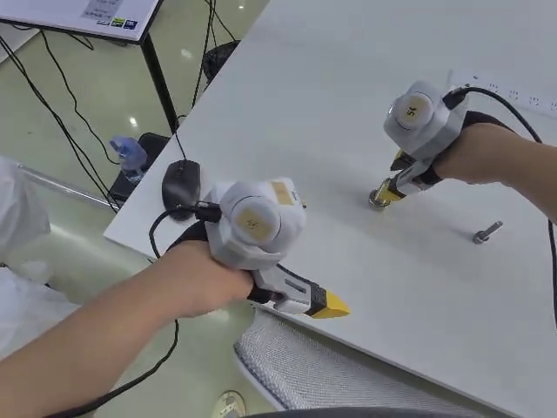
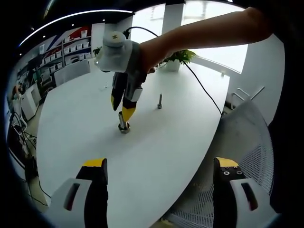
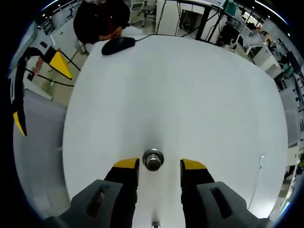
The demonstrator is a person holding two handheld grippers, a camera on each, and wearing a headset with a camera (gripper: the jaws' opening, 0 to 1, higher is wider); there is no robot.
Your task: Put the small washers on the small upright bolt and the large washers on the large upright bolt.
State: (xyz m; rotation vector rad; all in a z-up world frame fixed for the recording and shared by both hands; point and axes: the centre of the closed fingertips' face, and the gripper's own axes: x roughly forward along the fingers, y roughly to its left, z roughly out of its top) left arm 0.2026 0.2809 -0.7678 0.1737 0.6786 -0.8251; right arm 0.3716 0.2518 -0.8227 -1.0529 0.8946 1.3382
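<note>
As we look down in the head view, our left tongs (image 1: 333, 306) hang at the near edge of the white desk (image 1: 348, 104), and the right tongs (image 1: 384, 197) point down at the large bolt (image 1: 378, 202), the small bolt (image 1: 486, 232) well apart from it. From the left gripper view, its jaws gape wide, holding nothing. From the right gripper view, the jaws stand parted, flanking the large bolt (image 3: 153, 159) without touching.

White table (image 1: 331, 113), glossy greenish floor (image 1: 96, 96), mesh chair (image 1: 296, 366).
</note>
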